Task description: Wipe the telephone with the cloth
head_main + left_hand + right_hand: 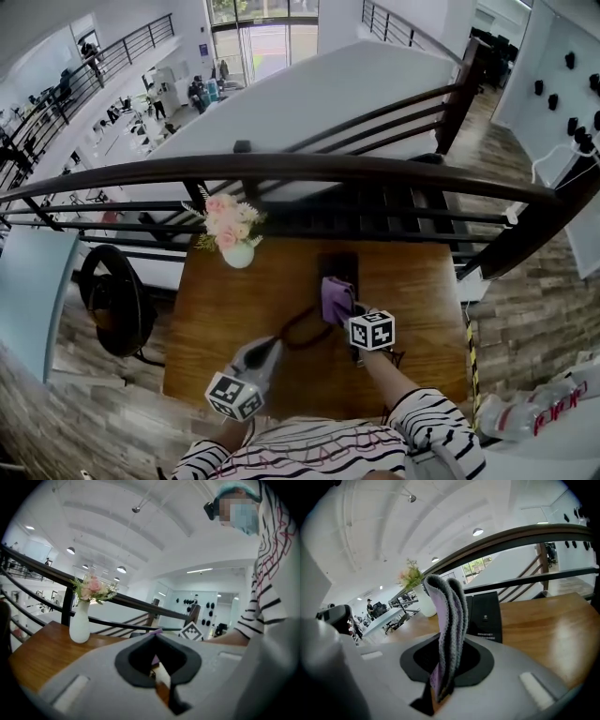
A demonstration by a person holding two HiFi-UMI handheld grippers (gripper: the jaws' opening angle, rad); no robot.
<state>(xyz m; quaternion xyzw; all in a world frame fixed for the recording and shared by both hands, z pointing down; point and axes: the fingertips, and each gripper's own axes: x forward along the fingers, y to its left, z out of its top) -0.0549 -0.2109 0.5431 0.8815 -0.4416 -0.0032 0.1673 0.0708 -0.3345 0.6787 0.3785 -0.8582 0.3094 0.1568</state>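
Black rectangular desk telephone [336, 264] lies flat on the wooden table, far-middle, close to the railing, long side running away from the person. A dark cord [298, 330] loops off its near end. Folded lilac-and-grey knit cloth [447, 634] stands upright, pinched in the right gripper [441, 686], over the telephone's near end. Can't tell whether the cloth touches the telephone.

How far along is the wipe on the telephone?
Done: the right claw has the cloth pinched. In hand: the cloth hangs at the near edge of the telephone in the head view; contact unclear. To do: the wiping itself; the left claw holds nothing.
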